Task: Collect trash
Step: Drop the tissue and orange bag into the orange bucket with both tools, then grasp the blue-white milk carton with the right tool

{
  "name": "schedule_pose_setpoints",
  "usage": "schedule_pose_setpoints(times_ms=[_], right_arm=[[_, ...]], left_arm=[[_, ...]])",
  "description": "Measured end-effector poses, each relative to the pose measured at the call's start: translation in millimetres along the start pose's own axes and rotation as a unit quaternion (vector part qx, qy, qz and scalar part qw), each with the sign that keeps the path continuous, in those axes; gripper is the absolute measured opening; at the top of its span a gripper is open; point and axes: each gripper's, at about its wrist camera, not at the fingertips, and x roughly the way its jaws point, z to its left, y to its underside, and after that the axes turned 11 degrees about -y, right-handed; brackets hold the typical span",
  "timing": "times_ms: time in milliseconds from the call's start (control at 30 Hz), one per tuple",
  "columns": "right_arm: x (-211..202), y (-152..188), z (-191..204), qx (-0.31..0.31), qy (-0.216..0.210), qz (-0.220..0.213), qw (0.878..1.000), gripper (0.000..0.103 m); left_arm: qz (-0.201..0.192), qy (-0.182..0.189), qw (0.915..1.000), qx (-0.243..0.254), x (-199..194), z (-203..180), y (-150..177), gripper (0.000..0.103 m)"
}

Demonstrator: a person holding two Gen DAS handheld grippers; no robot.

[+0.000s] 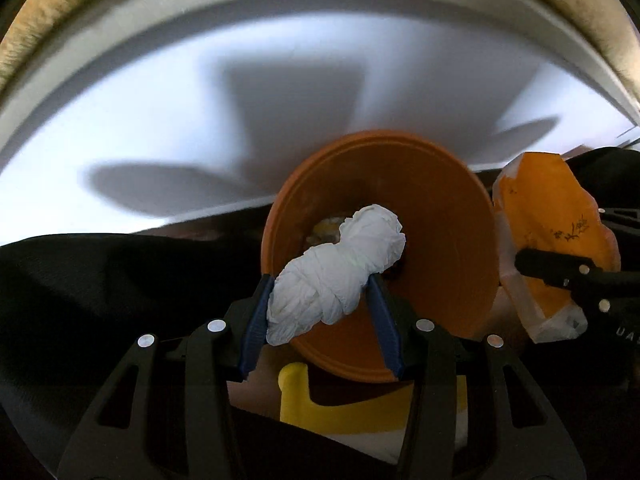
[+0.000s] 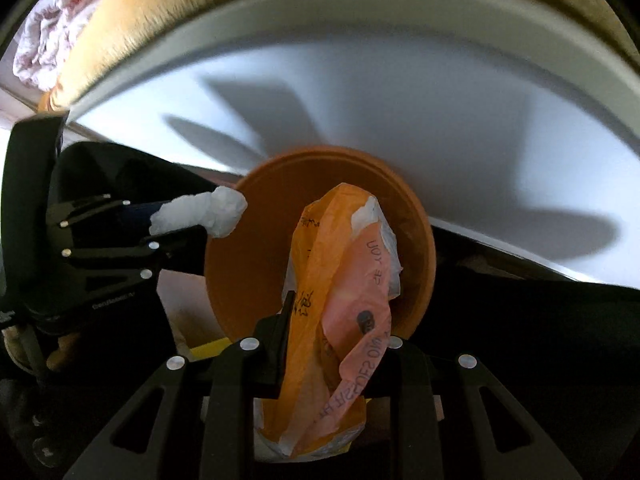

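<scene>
My left gripper [image 1: 320, 280] is shut on a crumpled white tissue [image 1: 336, 276], clamped between its blue pads [image 1: 256, 320]. It points down over an orange round dish [image 1: 440, 248] that lies tilted in the mouth of a black trash bag [image 1: 100, 280]. My right gripper [image 2: 340, 312] is shut on a crumpled orange plastic bag [image 2: 344, 300] with print on it, held over the same dish [image 2: 256, 264]. In the right wrist view the left gripper [image 2: 160, 224] and tissue [image 2: 204, 216] sit close on the left. In the left wrist view the right gripper [image 1: 532, 260] and orange bag [image 1: 552, 216] are on the right.
A white surface [image 1: 160, 120] with the grippers' shadows lies beyond the bag, bordered by a tan furry rug [image 1: 40, 20]. A yellow plastic object [image 1: 360, 408] sits under the dish. Floral cloth [image 2: 52, 40] shows at far upper left.
</scene>
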Motion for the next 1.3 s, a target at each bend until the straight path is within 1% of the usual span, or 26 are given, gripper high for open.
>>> schedule_pose_setpoints(times_ms=[167,233,267,300,333,400,467,633,733,767,800,867,900,933,967,1033,1067,1100,1167,1200,1300], right_arm=[[12.1,-8.1,-1.7,-0.001,-0.001,0.019,1.000,0.026],[14.6,-7.9,-5.2,0.000,0.000,0.023,1.000,0.033],[15.3,-7.3,-6.5,-0.003,0.004,0.022,1.000,0.049],[16.3,-7.7,-5.5,-0.006,0.012,0.021,1.000,0.077],[17.0,-9.5,-5.6,-0.009,0.025,0.020,0.999,0.084],[14.4,-9.7,-6.5,-0.011,0.037,0.014,0.999,0.079],[10.5,-8.4,-9.2,-0.005,0.032,0.012,0.999,0.077],[-9.7,0.4,-12.1,0.007,0.035,-0.008,0.999,0.077],[-28.1,11.8,-11.2,0.010,0.032,-0.021,0.999,0.077],[-35.2,14.5,-10.3,0.011,0.027,-0.028,0.999,0.075],[-39.9,16.1,-10.8,0.010,0.019,-0.032,0.999,0.071],[-68.9,18.1,-0.5,-0.004,-0.003,-0.056,0.998,0.069],[-76.1,14.8,7.5,-0.010,-0.008,-0.068,0.998,0.069],[-96.7,12.3,12.2,-0.021,-0.013,-0.090,0.996,0.069],[-116.0,8.6,14.6,-0.031,-0.013,-0.110,0.993,0.069],[-158.7,-6.7,14.2,-0.047,0.000,-0.156,0.987,0.071],[-172.4,-14.6,9.6,-0.050,0.003,-0.172,0.984,0.074],[-185.0,-24.3,5.6,-0.051,0.009,-0.187,0.981,0.074],[-207.9,-49.6,-6.5,-0.045,0.042,-0.216,0.974,0.074],[-215.2,-58.3,-11.7,-0.040,0.047,-0.223,0.973,0.074],[-228.6,-94.6,-22.1,-0.025,0.014,-0.240,0.970,0.074]], left_arm=[[0.013,-0.001,0.9999,0.002,11.2,0.8,2.9,0.047],[0.015,-0.004,0.9999,0.004,15.9,2.3,1.3,0.049],[0.017,-0.008,0.9998,0.006,17.3,1.6,1.4,0.052],[0.022,-0.015,0.9996,0.011,20.1,0.3,1.4,0.065],[0.024,-0.019,0.9995,0.012,21.4,-0.4,1.2,0.077],[0.022,-0.020,0.9994,0.014,21.6,-0.7,2.7,0.078],[0.020,-0.018,0.9995,0.013,20.0,-0.3,4.4,0.079],[0.010,-0.016,0.9998,0.011,12.8,-2.0,5.2,0.079],[-0.002,-0.015,0.9998,0.013,2.2,0.6,4.4,0.079],[-0.005,-0.012,0.9998,0.014,-3.0,3.6,-3.3,0.079],[-0.013,-0.002,0.9998,0.015,-14.3,4.9,-3.3,0.079],[-0.038,0.016,0.9990,0.017,-41.1,9.2,-4.3,0.079],[-0.060,0.020,0.9979,0.018,-57.5,11.8,-4.1,0.079],[-0.082,0.019,0.9963,0.019,-72.6,16.1,-4.7,0.079],[-0.102,0.016,0.9944,0.021,-85.5,20.3,-5.3,0.079],[-0.147,0.016,0.9887,0.020,-115.5,26.4,-12.1,0.080],[-0.166,0.017,0.9858,0.016,-127.3,29.9,-15.9,0.082],[-0.188,0.020,0.9820,0.010,-140.0,33.5,-21.1,0.086],[-0.218,0.022,0.9757,-0.004,-154.7,38.5,-31.7,0.087],[-0.232,0.022,0.9725,-0.012,-161.1,41.1,-39.1,0.087],[-0.243,0.019,0.9696,-0.025,-159.6,43.6,-60.3,0.087]])
